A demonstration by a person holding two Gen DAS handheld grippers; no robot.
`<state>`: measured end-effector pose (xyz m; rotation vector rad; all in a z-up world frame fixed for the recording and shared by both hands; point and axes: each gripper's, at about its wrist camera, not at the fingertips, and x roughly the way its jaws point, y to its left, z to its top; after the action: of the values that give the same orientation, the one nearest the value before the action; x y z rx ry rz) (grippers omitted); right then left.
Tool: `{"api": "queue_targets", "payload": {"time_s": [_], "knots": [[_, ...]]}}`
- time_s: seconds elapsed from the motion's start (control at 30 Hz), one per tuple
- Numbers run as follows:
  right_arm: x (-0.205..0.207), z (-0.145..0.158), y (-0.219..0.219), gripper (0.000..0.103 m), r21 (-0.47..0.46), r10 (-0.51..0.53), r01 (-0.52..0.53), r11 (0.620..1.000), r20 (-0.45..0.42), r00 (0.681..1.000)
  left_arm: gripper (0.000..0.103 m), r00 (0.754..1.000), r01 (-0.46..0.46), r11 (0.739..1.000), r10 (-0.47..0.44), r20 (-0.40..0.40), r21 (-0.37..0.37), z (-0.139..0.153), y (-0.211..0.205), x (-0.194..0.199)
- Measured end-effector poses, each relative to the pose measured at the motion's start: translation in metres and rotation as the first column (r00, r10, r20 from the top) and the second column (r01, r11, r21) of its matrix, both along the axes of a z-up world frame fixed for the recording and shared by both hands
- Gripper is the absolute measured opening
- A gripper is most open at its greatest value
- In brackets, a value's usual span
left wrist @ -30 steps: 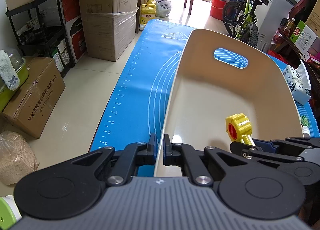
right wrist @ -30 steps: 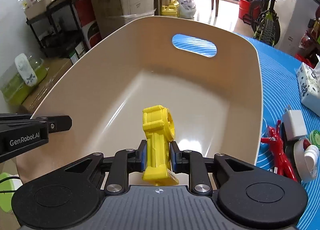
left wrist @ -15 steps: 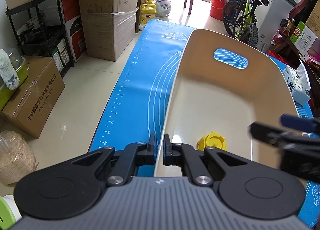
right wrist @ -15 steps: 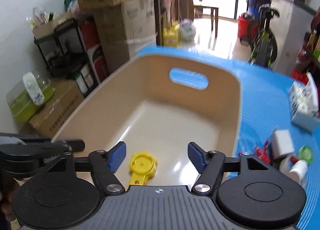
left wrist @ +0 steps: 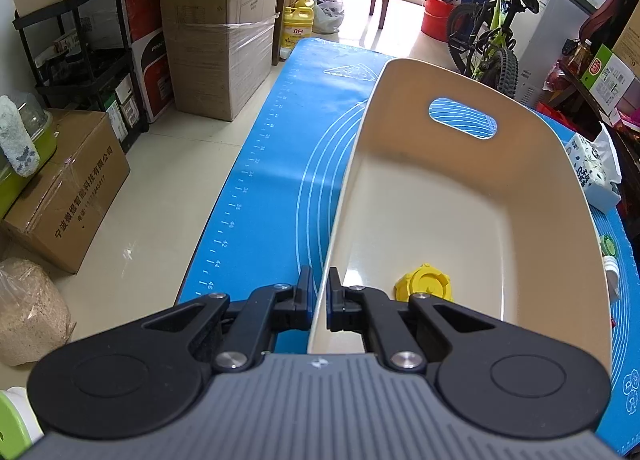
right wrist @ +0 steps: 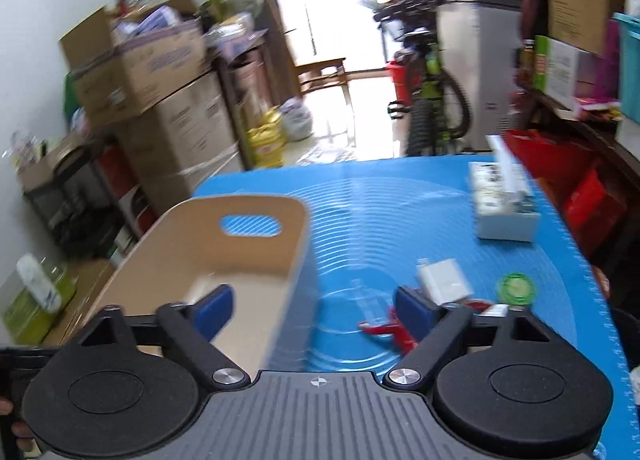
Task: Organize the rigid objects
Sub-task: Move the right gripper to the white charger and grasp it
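A beige bin (left wrist: pixel 460 196) with a handle slot lies on the blue mat (left wrist: pixel 288 164). My left gripper (left wrist: pixel 319 300) is shut on the bin's near left rim. On the bin's floor, close to that rim, rests a yellow toy part (left wrist: pixel 424 285). In the blurred right wrist view my right gripper (right wrist: pixel 316 310) hangs above the bin's right wall (right wrist: pixel 292 260), its jaws still opening and nothing between them. Just beyond its right finger lie a red clip-like thing (right wrist: pixel 384 328), a white charger (right wrist: pixel 442 280) and a green cap (right wrist: pixel 516 287).
A tissue box (right wrist: pixel 504 200) stands on the mat's far right. Cardboard boxes (left wrist: pixel 216 32), a black shelf (left wrist: pixel 80 60) and a bicycle (left wrist: pixel 492 36) crowd the floor beyond the table. A sack of grain (left wrist: pixel 28 308) sits low on the left.
My right gripper let go of the yellow toy part, which now lies in the bin. It then rose and swung right, out of the left wrist view. The left gripper kept still.
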<state>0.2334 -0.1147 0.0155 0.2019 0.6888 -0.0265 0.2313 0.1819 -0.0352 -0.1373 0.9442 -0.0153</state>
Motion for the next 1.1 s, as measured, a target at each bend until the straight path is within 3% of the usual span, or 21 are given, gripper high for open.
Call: {"api": "queue_targets", "payload": {"time_s": [0.27,0.47,0.8,1.1], "knots": [[-0.002,-0.029,-0.040,0.099,-0.043,-0.062,0.060,0.997,-0.053,0.997,0.007,1.000,0.000,1.000,0.000,0.000,0.001,0.000,0.000,0.000],[-0.005,-0.056,-0.037,0.097,-0.096,-0.032,0.021,0.995,-0.112,0.993,0.007,1.000,-0.001,1.000,0.001,0.000,0.001,0.000,0.000,0.000],[-0.006,-0.085,-0.022,0.069,-0.079,0.046,-0.061,0.995,-0.184,0.982,0.007,1.000,-0.002,1.000,0.002,0.000,0.004,0.000,0.000,-0.001],[-0.001,-0.101,-0.007,0.053,-0.083,0.094,-0.116,0.990,-0.228,0.969,0.008,1.000,-0.001,1.000,0.001,0.000,0.004,0.000,0.000,-0.001]]}}
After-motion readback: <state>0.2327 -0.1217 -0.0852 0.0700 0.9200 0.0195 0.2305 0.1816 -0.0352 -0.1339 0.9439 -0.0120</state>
